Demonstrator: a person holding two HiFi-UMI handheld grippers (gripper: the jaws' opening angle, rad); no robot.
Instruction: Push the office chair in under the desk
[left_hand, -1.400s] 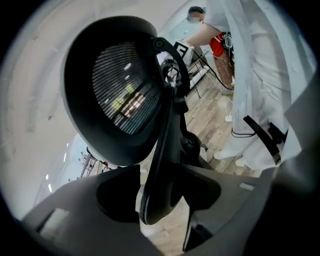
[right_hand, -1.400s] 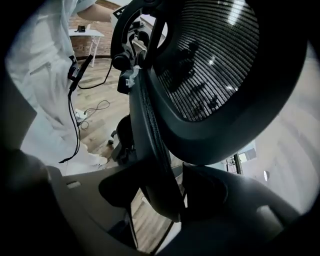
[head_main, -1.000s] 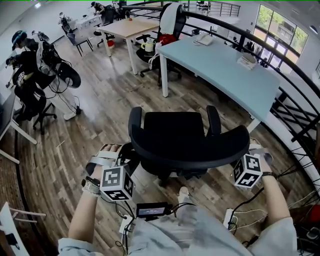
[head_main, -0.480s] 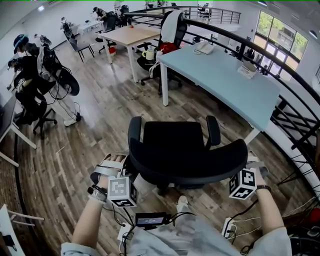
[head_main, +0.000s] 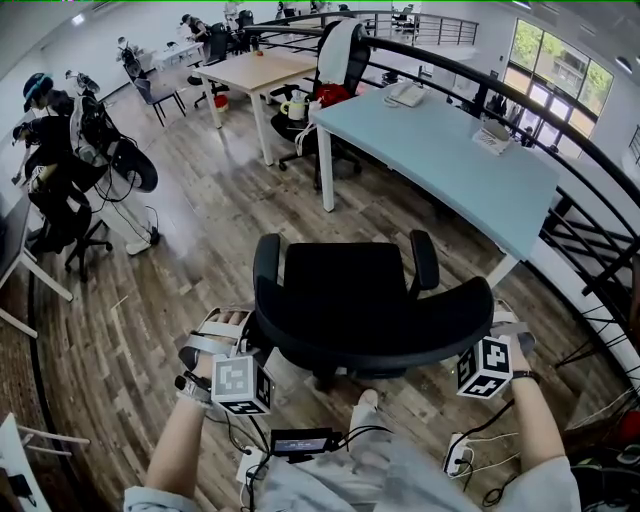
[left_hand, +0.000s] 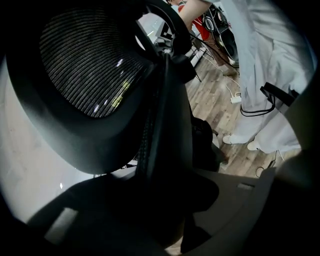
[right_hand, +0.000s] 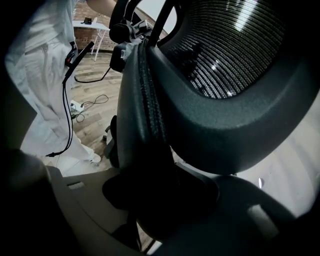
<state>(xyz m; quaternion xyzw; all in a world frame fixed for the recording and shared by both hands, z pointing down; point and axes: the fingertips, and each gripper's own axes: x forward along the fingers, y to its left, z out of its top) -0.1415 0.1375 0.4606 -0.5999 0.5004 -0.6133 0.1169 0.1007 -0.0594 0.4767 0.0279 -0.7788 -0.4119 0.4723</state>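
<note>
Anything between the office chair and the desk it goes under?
Nothing visible: bare wood floor lies between the office chair and the desk. The desk's near leg stands to the right of the chair's right armrest.

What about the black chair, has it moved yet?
No. The chair sits just as far from the desk leg as before.
</note>
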